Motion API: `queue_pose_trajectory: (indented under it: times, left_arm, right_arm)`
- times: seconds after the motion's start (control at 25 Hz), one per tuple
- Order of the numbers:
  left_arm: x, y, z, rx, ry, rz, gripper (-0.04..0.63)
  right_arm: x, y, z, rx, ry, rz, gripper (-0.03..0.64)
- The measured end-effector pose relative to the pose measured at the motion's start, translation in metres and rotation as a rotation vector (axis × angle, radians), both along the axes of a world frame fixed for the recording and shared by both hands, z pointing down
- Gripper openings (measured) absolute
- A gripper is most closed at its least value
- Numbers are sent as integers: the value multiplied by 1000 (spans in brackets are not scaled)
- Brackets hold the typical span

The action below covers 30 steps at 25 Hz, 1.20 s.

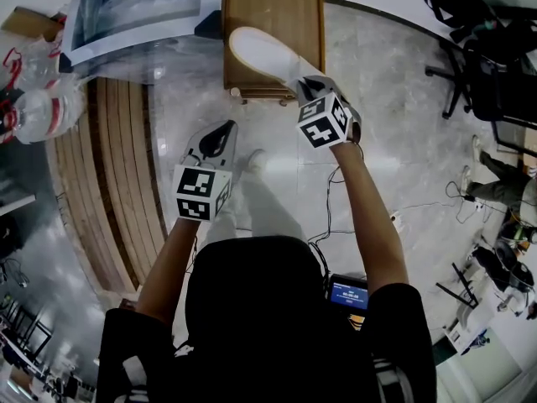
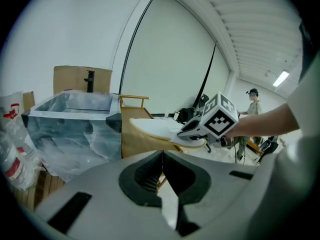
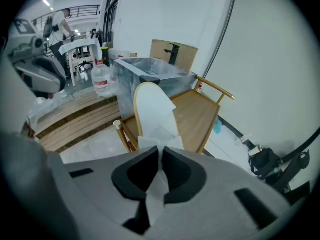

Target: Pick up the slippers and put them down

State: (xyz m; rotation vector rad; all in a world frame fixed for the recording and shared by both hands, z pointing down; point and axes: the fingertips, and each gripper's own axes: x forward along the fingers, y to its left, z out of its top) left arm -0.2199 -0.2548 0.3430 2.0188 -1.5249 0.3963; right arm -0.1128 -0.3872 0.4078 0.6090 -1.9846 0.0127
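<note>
My left gripper [image 1: 225,128] and right gripper [image 1: 304,84] are grey shells with black pads [image 2: 145,176], each bearing a white cube [image 1: 201,193] of black markers; my sleeves [image 1: 126,342] are black.

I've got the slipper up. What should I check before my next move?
1. Right gripper grip on the slipper: ok, jaws pinch its edge.
2. Slipper lifted off the wooden stand: ok, it looks raised above the top.
3. Left gripper free: ok, jaws together, nothing between them.
4. Stand top bare for a set-down: ok.
5. Second slipper located: cannot tell, none clearly in view.
</note>
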Motion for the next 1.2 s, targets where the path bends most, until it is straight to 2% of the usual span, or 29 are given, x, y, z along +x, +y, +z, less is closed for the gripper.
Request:
queue_pose_trajectory:
  times: [0.36,0.64,1.2]
  left_arm:
    - [6,27,-29,52,-11,37,6]
    - [7,58,-55,91,-20,59,6]
    - [5,123,-84,166,-39,110,6]
  right_arm:
    - [14,53,-38,18,-89,124,14]
    - [13,101,-76,28,-190,181,14]
    - [20,193,-124,80,-310,281,14]
